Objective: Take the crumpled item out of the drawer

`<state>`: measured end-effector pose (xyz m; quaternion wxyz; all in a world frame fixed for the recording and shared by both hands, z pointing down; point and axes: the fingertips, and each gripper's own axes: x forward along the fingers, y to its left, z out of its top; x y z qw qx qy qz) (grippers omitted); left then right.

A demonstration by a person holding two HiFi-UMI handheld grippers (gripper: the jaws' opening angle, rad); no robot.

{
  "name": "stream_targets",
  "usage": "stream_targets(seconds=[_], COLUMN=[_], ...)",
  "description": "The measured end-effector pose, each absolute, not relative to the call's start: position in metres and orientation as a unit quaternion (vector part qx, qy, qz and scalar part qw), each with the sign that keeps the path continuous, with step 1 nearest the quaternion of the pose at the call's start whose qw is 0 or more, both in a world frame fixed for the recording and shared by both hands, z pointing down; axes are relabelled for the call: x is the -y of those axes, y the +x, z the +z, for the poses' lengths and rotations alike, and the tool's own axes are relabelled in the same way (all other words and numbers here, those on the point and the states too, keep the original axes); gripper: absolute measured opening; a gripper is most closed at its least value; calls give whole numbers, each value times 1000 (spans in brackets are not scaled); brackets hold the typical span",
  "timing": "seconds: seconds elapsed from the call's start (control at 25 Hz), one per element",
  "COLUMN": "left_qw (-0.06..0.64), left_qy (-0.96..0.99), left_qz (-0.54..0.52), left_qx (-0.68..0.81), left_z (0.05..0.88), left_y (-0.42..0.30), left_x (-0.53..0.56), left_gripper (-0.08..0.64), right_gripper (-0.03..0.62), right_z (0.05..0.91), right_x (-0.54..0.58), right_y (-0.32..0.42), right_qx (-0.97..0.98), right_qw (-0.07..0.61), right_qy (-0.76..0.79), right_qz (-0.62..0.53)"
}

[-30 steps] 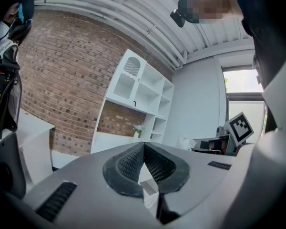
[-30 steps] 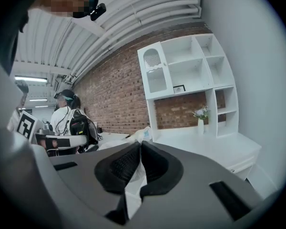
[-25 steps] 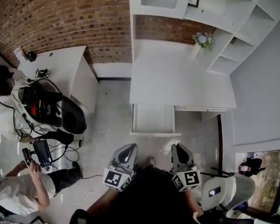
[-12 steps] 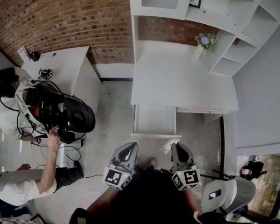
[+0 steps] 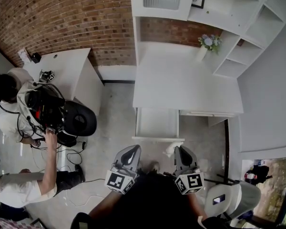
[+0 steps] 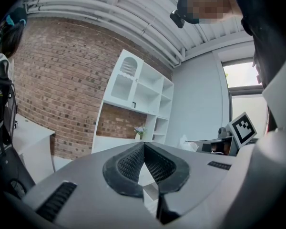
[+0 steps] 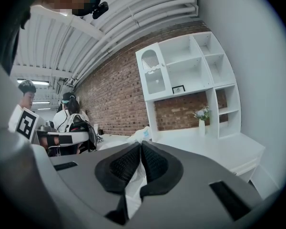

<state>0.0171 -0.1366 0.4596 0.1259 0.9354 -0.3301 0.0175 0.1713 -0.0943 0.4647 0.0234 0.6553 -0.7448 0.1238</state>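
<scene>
We judge the taking-out nearly done. The right gripper [image 7: 140, 147] has its jaws clenched on the white crumpled item [image 5: 171, 150], which hangs outside the open drawer [image 5: 156, 121], just before its front edge. Next we must carry it clear and find a place to put it. The left gripper [image 6: 144, 149] waits beside, jaws closed and empty. Both point nearly level.
</scene>
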Motion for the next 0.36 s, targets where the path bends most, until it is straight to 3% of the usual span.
stream_targets(seconds=[0.36], left_qw=[117], left_qy=[936], left_qz=[14], left_qx=[331], left_z=[460], left_y=[18], left_x=[131], left_gripper=[25], right_gripper=[25], right_z=[465], right_x=[90], right_y=[172], right_qx=[750], right_qw=[20], right_qy=[650], right_qz=[124])
